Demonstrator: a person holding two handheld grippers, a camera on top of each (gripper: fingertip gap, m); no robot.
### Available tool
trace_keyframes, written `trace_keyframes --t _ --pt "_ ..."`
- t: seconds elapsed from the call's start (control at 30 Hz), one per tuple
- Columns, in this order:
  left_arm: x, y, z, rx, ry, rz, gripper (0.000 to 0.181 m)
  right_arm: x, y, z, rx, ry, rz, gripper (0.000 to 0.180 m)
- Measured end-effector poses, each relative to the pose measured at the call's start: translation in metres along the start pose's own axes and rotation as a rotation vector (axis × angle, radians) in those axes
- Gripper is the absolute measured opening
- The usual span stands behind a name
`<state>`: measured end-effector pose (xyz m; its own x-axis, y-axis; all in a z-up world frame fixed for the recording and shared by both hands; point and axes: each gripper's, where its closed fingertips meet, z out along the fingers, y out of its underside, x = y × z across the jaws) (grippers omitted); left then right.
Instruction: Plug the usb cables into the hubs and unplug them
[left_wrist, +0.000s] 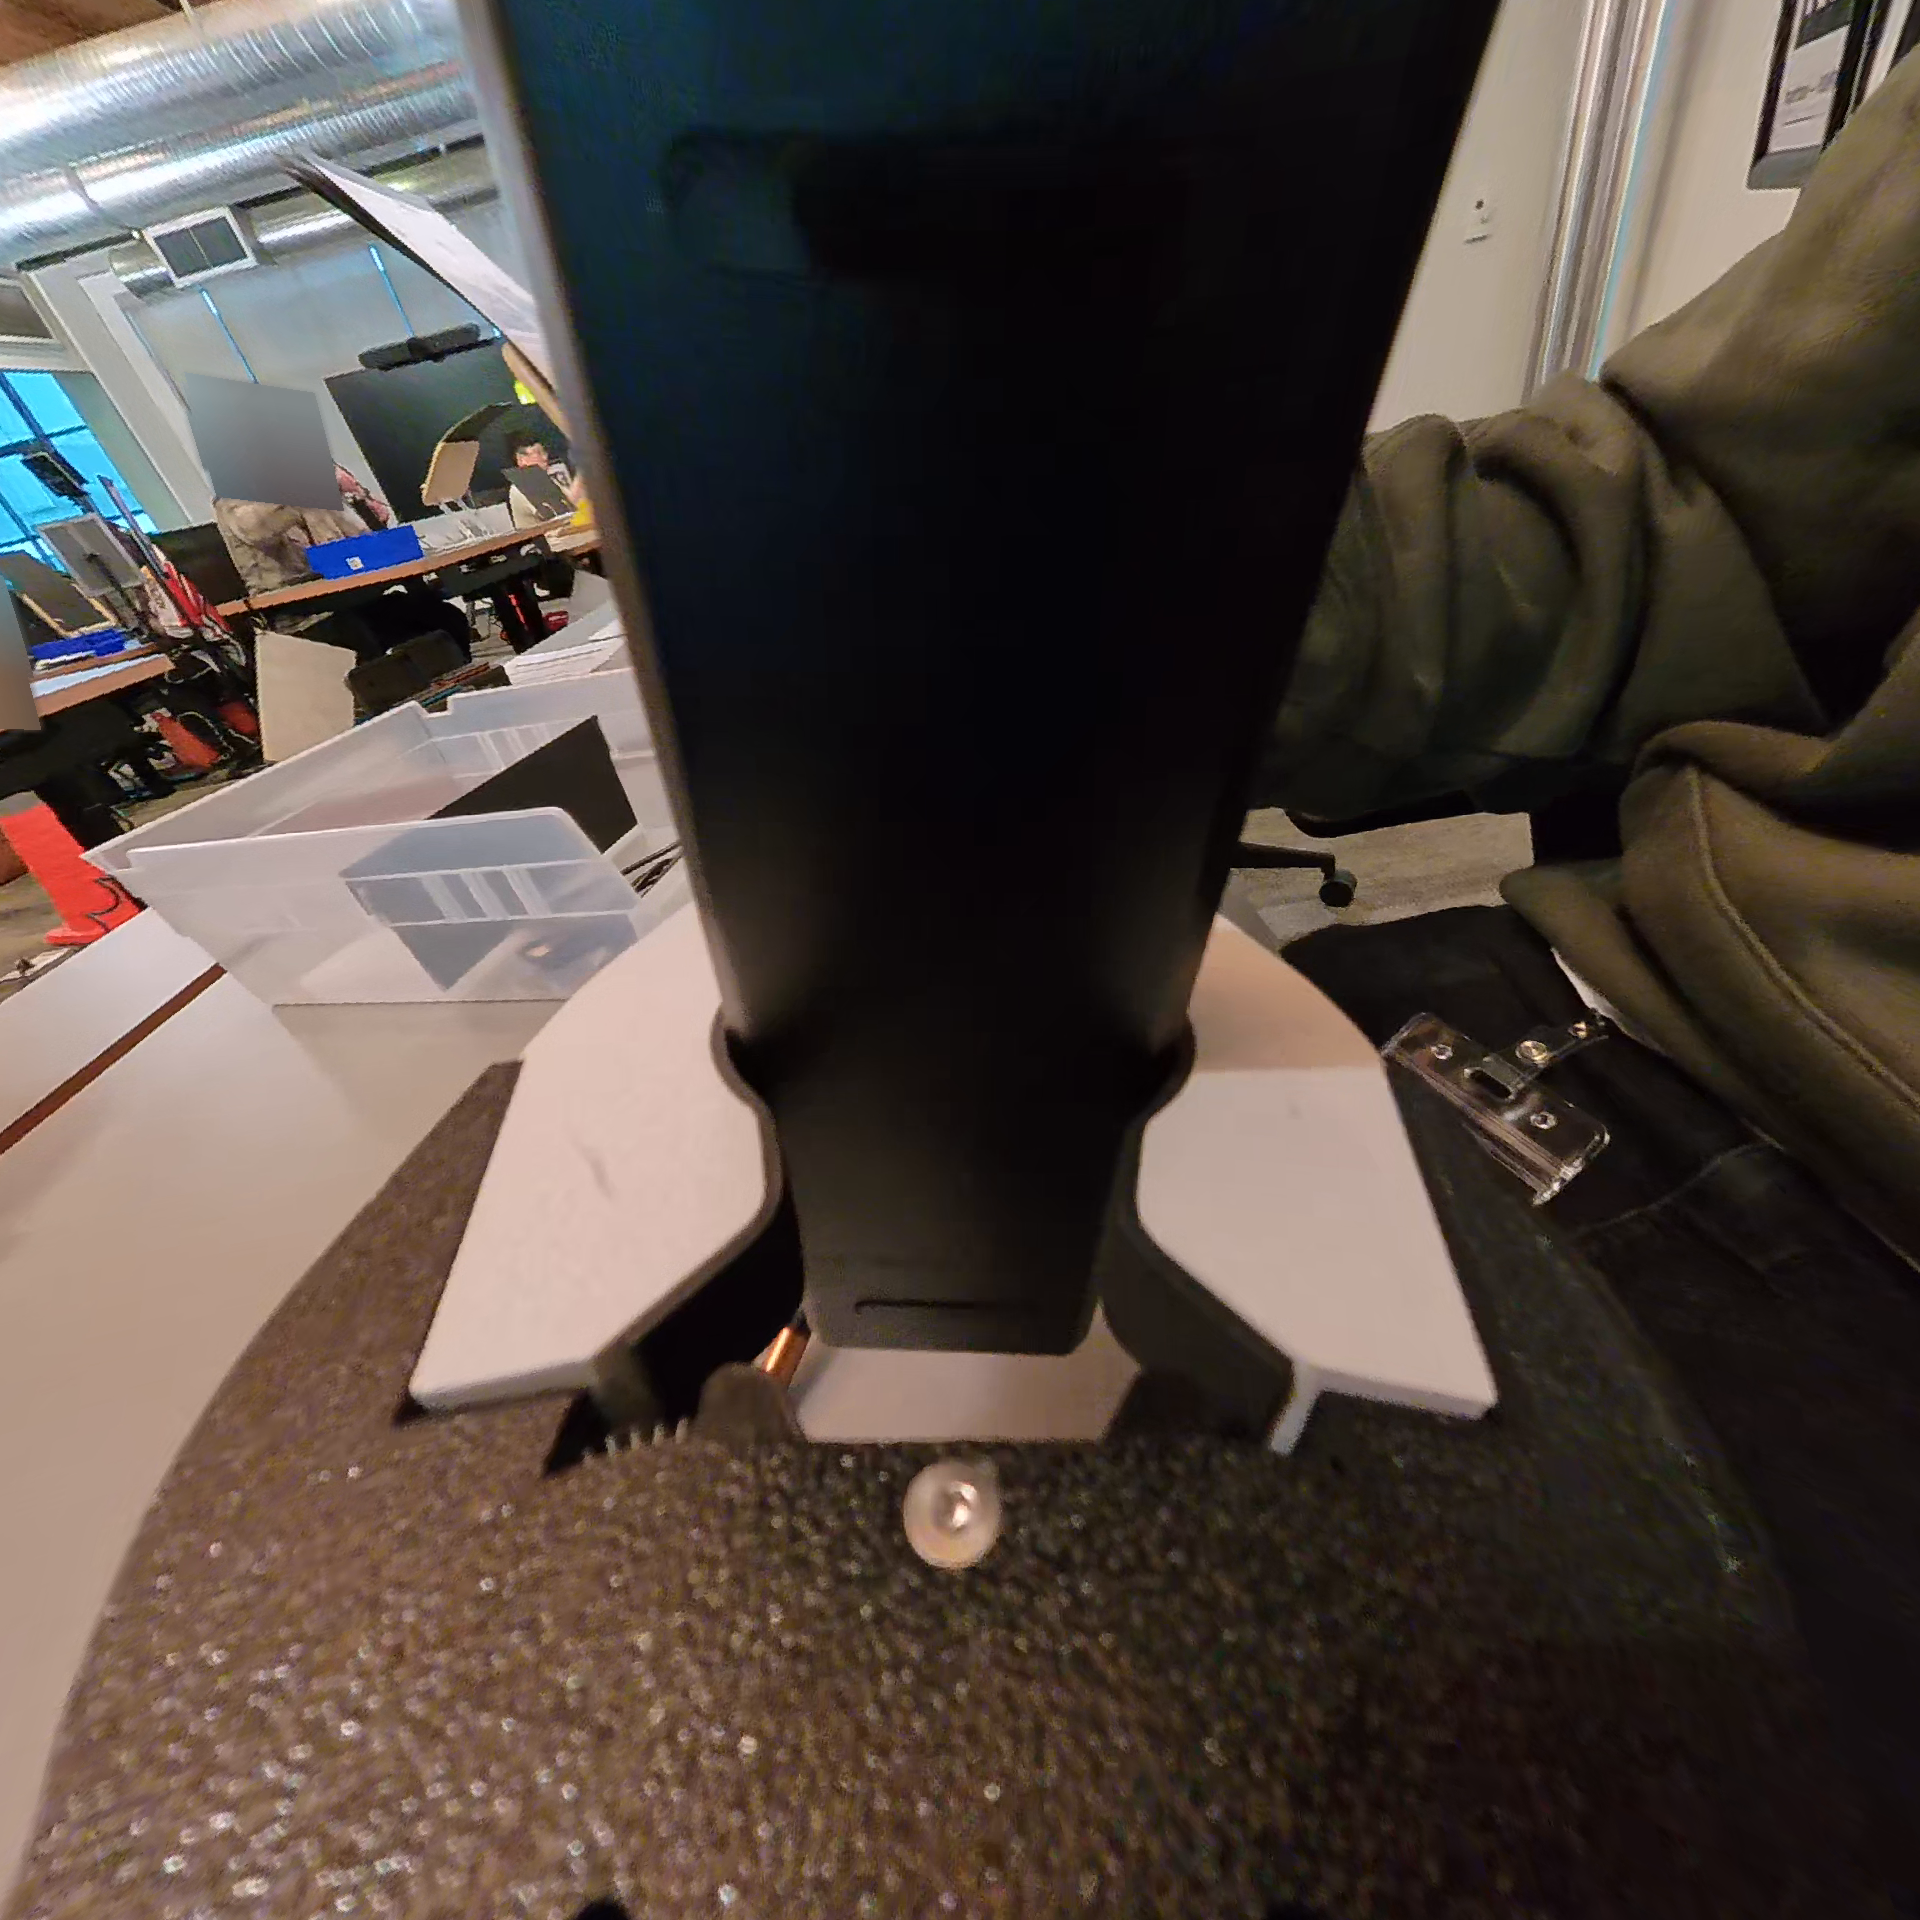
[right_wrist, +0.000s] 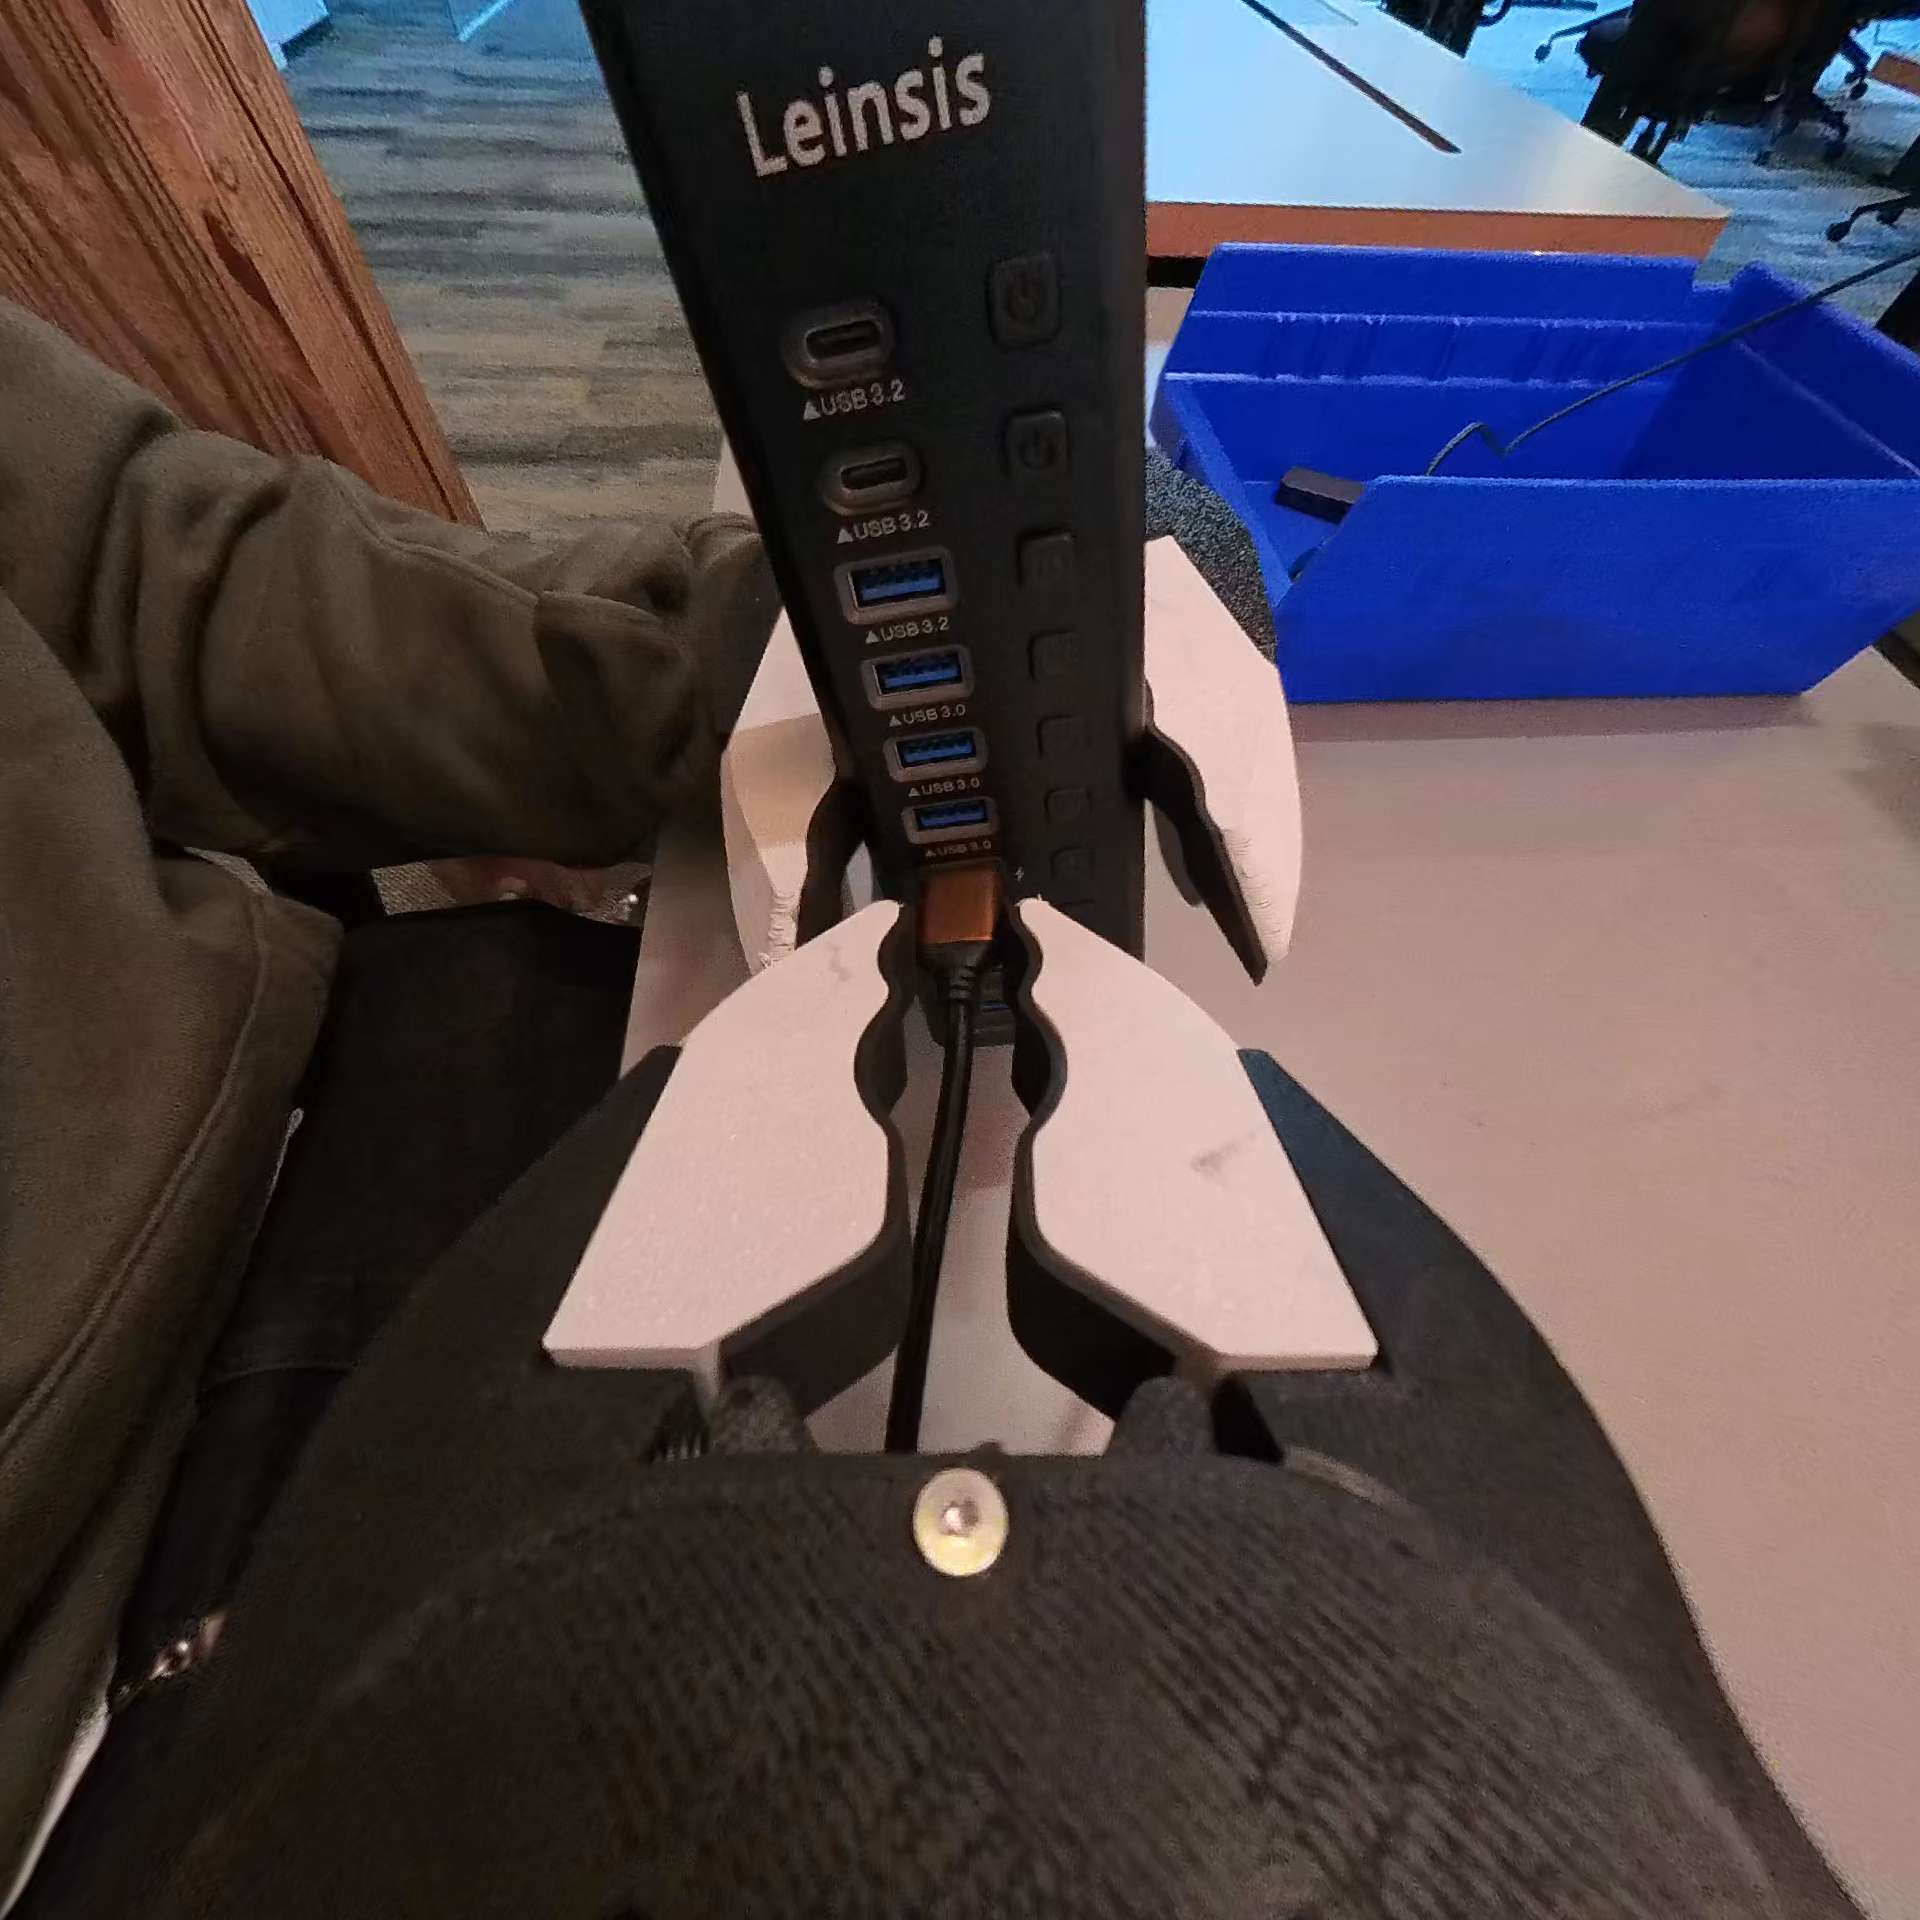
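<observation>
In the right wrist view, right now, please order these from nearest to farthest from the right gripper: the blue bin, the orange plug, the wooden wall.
1. orange plug: just beyond the tips of the right gripper, in the hub.
2. blue bin: on the table, ahead to the right.
3. wooden wall: far back, on the left.

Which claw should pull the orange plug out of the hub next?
Right claw: its tips flank the orange plug seated in the hub. Left claw is clamped on the hub, bracing it.
</observation>
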<state>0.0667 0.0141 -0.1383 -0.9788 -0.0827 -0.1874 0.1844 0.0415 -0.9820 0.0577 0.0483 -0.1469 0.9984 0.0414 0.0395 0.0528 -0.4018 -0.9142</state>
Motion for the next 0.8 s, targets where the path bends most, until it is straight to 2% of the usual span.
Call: trace_keyframes --t 0.13,0.5,0.57,0.63,0.7,0.8 --pt "-0.001 -0.003 -0.002 0.026 -0.007 0.004 0.071 0.001 -0.004 0.000 -0.014 0.022 -0.017 0.015" --pt "-0.004 -0.002 0.002 0.001 -0.028 -0.011 0.071 0.005 0.001 -0.016 -0.326 0.071 -0.182 0.016" --pt "-0.023 0.018 -0.022 -0.088 -0.127 -0.022 0.071 0.041 0.012 -0.062 -0.474 0.286 -0.232 0.016" --pt "-0.045 0.019 -0.057 -0.036 -0.221 -0.105 0.070 0.049 -0.008 -0.101 -0.304 0.302 -0.096 0.016" --pt "-0.053 -0.001 -0.073 0.078 -0.267 -0.106 0.071 0.070 -0.027 -0.145 -0.178 0.430 -0.042 0.016" --pt "-0.053 0.001 -0.075 -0.013 -0.297 -0.040 0.071 0.101 -0.044 -0.201 -0.127 0.626 -0.068 0.016"
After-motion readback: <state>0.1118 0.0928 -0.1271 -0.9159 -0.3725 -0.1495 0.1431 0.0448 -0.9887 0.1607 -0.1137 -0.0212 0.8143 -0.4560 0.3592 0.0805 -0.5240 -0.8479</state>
